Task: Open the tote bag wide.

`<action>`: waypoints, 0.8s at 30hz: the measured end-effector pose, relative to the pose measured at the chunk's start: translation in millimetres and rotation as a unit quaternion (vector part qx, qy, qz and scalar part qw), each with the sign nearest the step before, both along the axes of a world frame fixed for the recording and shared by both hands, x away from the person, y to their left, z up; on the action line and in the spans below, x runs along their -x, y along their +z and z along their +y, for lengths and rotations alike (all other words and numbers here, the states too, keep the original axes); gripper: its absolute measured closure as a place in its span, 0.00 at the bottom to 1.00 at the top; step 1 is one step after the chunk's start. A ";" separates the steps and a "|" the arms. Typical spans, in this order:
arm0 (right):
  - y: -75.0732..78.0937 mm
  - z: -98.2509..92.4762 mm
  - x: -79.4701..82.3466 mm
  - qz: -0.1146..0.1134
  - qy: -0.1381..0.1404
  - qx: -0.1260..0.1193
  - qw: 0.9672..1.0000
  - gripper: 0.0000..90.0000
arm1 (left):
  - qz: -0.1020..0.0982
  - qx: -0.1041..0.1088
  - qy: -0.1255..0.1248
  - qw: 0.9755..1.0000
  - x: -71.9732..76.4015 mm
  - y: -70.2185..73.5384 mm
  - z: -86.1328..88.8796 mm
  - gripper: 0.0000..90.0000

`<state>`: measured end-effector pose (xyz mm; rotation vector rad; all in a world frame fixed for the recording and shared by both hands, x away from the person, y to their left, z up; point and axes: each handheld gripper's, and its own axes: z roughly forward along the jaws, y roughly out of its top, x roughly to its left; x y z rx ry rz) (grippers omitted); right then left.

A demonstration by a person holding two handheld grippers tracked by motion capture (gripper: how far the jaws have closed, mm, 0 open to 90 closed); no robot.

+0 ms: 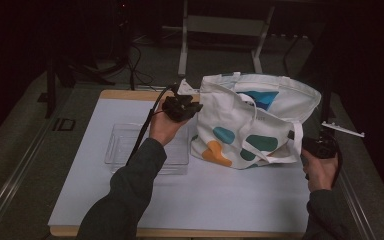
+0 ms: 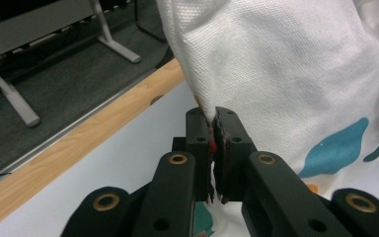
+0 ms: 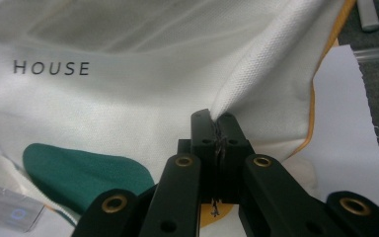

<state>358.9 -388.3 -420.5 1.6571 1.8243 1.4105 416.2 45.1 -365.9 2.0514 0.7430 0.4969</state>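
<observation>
Plainly soft and light, the canvas tote bag [image 1: 252, 120] will sag and fold wherever it is not supported, so it wants a hold at two spread points on the hemmed mouth or the side seams, where the doubled cloth gives the pads something to bite. Both grippers have such a hold. The left gripper [image 1: 182, 106] has its jaws closed tight on a pinch of the bag's white weave at the left edge near the mouth, seen close in the left gripper view [image 2: 212, 143]. The right gripper [image 1: 320, 146] is likewise clamped on a fold of cloth at the bag's right side [image 3: 217, 133].

The bag is off-white with teal, dark green and orange blobs printed on its front, a blue patch showing inside the open mouth, and the word HOUSE in small dark letters. Its handle straps [image 1: 275, 152] droop across the front. It stands slumped on the white table mat [image 1: 220, 200], just right of a clear plastic tray [image 1: 122, 145], held partly upright between the two hands.
</observation>
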 end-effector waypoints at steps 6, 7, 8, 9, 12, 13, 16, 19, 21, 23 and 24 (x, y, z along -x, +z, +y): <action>4.6 0.6 8.4 -0.015 0.008 0.002 1.000 0.99 | -0.005 0.000 -0.006 1.000 8.3 2.1 4.2 0.97; 4.9 0.4 9.6 -0.017 0.010 0.002 1.000 0.99 | -0.006 -0.001 -0.007 1.000 9.5 2.1 4.8 0.97; 5.3 0.4 10.8 -0.018 0.010 0.002 1.000 0.99 | -0.006 -0.002 -0.008 1.000 10.6 2.1 5.3 0.97; 5.6 0.3 12.0 -0.020 0.011 0.001 1.000 0.99 | -0.006 -0.002 -0.010 1.000 11.3 2.2 6.4 0.97; 7.3 -0.2 17.2 -0.028 0.018 0.005 0.999 0.99 | -0.008 -0.001 -0.014 1.000 15.2 2.3 8.2 0.97; 8.0 -0.2 18.8 -0.029 0.020 0.006 0.999 0.99 | -0.009 -0.002 -0.016 1.000 18.1 2.6 9.0 0.97; 8.5 -0.4 21.8 -0.032 0.024 0.008 0.999 0.99 | -0.009 -0.006 -0.019 1.000 20.7 2.6 9.9 0.97; 8.4 -1.0 26.0 -0.035 0.032 0.010 0.999 0.99 | -0.010 -0.008 -0.023 1.000 24.5 1.2 11.1 0.97; 8.0 -1.5 29.9 -0.034 0.039 0.011 0.999 0.99 | -0.011 -0.012 -0.027 1.000 27.5 -0.9 12.2 0.97; 7.3 -1.9 31.9 -0.034 0.043 0.014 0.998 0.99 | -0.009 -0.014 -0.029 0.999 28.4 -1.6 12.5 0.97; 7.3 -1.9 31.9 -0.034 0.043 0.014 0.998 0.99 | -0.009 -0.014 -0.031 0.999 29.1 -2.4 12.6 0.97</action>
